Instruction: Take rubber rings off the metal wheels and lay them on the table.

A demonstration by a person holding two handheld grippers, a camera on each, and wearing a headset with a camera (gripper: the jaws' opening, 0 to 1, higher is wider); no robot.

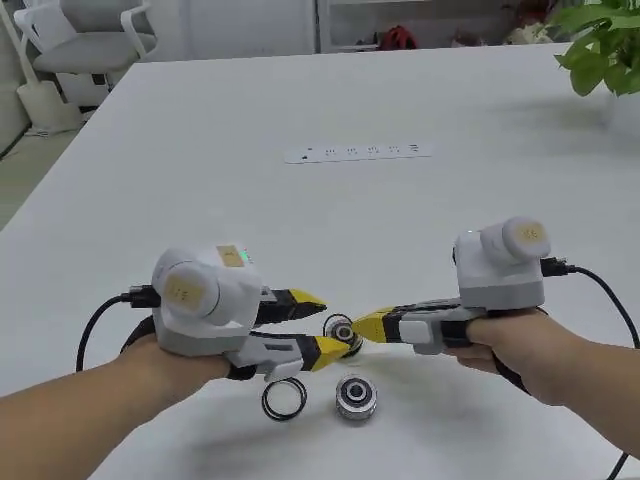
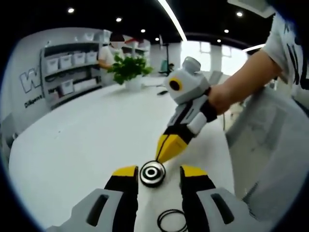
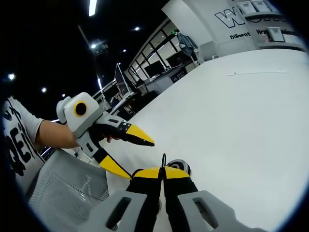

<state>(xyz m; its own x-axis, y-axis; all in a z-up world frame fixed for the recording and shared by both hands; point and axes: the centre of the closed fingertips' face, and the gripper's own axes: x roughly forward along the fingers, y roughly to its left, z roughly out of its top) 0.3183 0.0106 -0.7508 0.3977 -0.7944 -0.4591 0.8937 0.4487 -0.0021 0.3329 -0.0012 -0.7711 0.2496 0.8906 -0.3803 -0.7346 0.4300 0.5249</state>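
Observation:
A small metal wheel (image 1: 340, 328) sits on the white table (image 1: 400, 220) between the wide-apart jaws of my left gripper (image 1: 322, 323), which is open around the wheel (image 2: 152, 174) without clamping it. My right gripper (image 1: 362, 326) comes in from the right and meets the wheel's edge. In the right gripper view its jaws (image 3: 163, 171) are shut on a thin black rubber ring (image 3: 164, 159) that loops up from the wheel (image 3: 179, 166). The right gripper (image 2: 169, 147) also shows in the left gripper view. Nearer me lie loose black rubber rings (image 1: 283, 398) (image 2: 172, 221) and a second metal wheel (image 1: 355, 395).
A white power strip (image 1: 358, 152) lies further back on the table. A green plant (image 1: 600, 45) stands at the far right corner and a chair (image 1: 90, 40) beyond the far left edge. Cables trail from both grippers toward me.

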